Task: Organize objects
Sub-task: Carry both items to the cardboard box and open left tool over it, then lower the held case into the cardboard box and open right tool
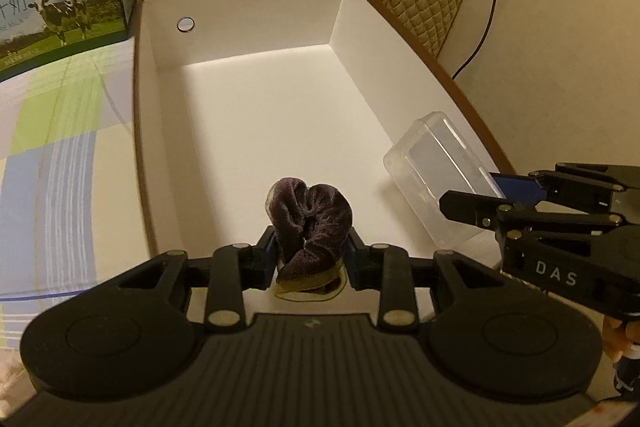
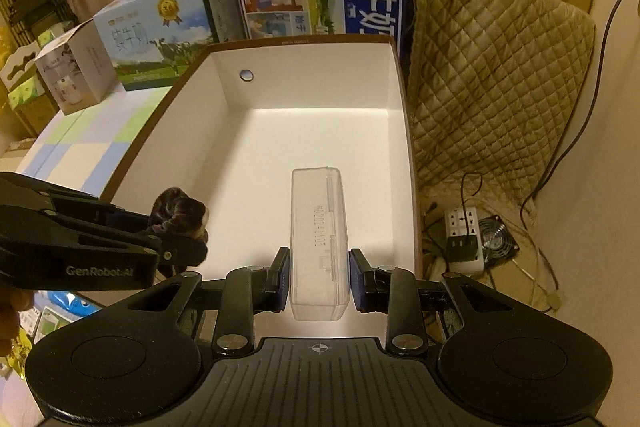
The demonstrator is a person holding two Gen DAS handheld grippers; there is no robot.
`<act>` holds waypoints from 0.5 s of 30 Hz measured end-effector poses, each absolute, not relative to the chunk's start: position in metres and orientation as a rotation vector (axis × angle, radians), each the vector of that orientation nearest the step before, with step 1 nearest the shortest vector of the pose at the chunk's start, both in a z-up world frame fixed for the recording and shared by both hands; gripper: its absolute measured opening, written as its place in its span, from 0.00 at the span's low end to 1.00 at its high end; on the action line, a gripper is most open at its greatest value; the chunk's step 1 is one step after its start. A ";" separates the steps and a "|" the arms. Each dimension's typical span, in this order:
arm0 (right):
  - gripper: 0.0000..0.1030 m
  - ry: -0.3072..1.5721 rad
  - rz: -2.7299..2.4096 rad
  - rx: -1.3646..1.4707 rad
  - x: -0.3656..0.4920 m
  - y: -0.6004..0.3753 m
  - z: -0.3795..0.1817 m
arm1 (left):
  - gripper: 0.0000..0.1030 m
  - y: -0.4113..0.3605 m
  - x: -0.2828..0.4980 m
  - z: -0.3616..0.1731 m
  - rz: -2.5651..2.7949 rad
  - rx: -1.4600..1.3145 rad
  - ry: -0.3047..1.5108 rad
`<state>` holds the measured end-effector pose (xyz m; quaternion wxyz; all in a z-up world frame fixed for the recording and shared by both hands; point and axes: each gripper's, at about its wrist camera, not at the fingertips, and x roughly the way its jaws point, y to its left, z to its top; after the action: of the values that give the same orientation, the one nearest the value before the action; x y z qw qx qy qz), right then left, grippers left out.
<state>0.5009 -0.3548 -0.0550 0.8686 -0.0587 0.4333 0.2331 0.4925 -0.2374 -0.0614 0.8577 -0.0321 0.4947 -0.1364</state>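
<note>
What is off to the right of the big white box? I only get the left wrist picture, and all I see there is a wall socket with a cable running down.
Observer: The cable runs down to a white power strip on the floor, with a small black fan beside it.
Operator: And that clear thing in the other gripper, any markings on it?
Observer: Yes, the clear plastic case in the right gripper has a line of embossed characters along its length.
Operator: Anything left of the cow carton?
Observer: A smaller white carton stands beside the cow carton, its top flap up.
</note>
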 end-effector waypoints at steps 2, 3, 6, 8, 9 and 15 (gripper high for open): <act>0.26 0.911 0.486 -0.121 0.504 -0.356 -0.057 | 0.29 -0.240 0.496 -0.064 -0.288 -0.068 1.040; 0.26 0.913 0.486 -0.120 0.506 -0.357 -0.058 | 0.32 -0.242 0.497 -0.065 -0.286 -0.062 1.038; 0.26 0.919 0.487 -0.112 0.509 -0.359 -0.060 | 0.40 -0.244 0.500 -0.068 -0.293 -0.060 1.045; 0.26 0.922 0.487 -0.112 0.510 -0.359 -0.061 | 0.45 -0.246 0.501 -0.070 -0.296 -0.060 1.046; 0.26 0.923 0.487 -0.111 0.511 -0.360 -0.062 | 0.48 -0.246 0.502 -0.071 -0.293 -0.054 1.046; 0.27 0.930 0.497 -0.117 0.516 -0.358 -0.065 | 0.57 -0.245 0.505 -0.070 -0.290 -0.044 1.040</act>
<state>0.5159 -0.3579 -0.0654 0.8626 -0.0559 0.4435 0.2371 0.5051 -0.2446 -0.0704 0.8575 -0.0208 0.4951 -0.1381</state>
